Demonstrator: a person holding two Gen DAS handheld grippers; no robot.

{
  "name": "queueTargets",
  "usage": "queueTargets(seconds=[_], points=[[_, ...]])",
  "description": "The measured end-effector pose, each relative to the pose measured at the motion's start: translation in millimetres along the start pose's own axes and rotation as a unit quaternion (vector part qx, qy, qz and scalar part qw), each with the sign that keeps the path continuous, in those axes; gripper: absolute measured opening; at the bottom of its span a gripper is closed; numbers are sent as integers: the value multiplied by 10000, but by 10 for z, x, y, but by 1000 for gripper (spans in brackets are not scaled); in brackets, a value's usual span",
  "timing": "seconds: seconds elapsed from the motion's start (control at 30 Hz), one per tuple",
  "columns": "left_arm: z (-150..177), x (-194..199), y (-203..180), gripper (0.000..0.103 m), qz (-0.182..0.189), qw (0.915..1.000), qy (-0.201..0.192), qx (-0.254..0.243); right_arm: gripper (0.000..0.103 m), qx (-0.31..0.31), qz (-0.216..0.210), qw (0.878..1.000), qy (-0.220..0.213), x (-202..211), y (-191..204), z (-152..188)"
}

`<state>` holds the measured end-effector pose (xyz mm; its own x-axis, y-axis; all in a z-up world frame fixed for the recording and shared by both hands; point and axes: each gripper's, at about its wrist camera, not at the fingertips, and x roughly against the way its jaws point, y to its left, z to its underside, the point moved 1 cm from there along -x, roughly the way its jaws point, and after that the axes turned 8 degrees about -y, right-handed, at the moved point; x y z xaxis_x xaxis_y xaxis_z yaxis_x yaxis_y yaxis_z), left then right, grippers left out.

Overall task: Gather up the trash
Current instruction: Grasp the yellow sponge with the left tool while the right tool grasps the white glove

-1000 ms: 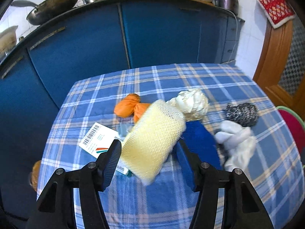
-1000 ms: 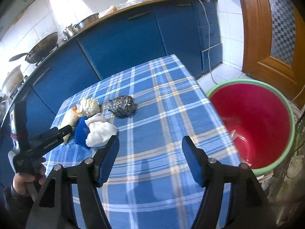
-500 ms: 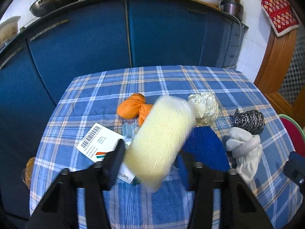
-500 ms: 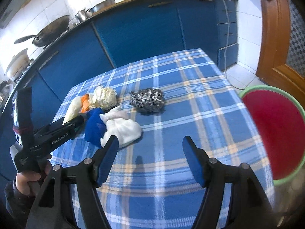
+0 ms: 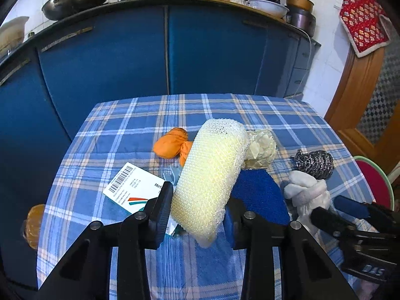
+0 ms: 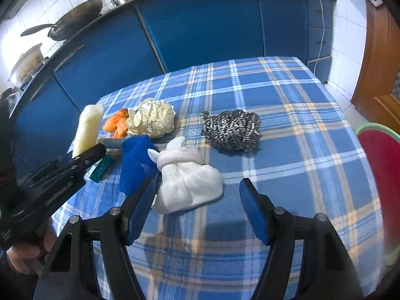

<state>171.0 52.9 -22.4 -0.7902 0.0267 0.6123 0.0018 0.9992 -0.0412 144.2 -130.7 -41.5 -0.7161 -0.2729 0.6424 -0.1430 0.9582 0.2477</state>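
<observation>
My left gripper (image 5: 197, 215) is shut on a pale yellow mesh sponge (image 5: 212, 172) and holds it tilted above the checked table; the sponge also shows in the right wrist view (image 6: 87, 130). My right gripper (image 6: 197, 210) is open and empty, just in front of a white cloth bundle (image 6: 190, 177). Around it lie a blue scrubber (image 6: 136, 160), a steel wool pad (image 6: 231, 128), a crumpled cream wrapper (image 6: 152, 120) and an orange wrapper (image 6: 117, 123). A white barcode box (image 5: 130, 187) lies under the sponge.
A red basin with a green rim (image 6: 382, 175) stands beside the table at the right. Blue cabinets (image 5: 162, 50) with pans on top run behind the table. A wooden door (image 5: 362, 87) is at the far right. An orange thing (image 5: 33, 222) sits at the table's left edge.
My left gripper has shut on the yellow sponge and lifted it a little. My right gripper has swung left from the red basin to the white cloth bundle.
</observation>
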Motion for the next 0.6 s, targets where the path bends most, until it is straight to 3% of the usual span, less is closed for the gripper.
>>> queueTargets(seconds=[0.13,0.2,0.23,0.3,0.4,0.6], points=[[2,19,-2,37,3,10000,3,17,68,20,-14,9999,117,-112,29,25],[8,35,-2,37,9,10000,0,24,51,49,-50,9998,173,-149,44,46],[9,43,-8,37,15,10000,-5,27,50,52,-38,9998,197,-155,40,56],[9,59,-14,37,22,10000,-6,34,37,89,0,9998,165,-138,37,64],[5,91,-28,37,42,10000,-16,57,30,75,-49,9999,139,-94,17,66],[-12,206,-80,37,108,9999,-91,63,29,62,-53,9999,-60,89,-22,66]])
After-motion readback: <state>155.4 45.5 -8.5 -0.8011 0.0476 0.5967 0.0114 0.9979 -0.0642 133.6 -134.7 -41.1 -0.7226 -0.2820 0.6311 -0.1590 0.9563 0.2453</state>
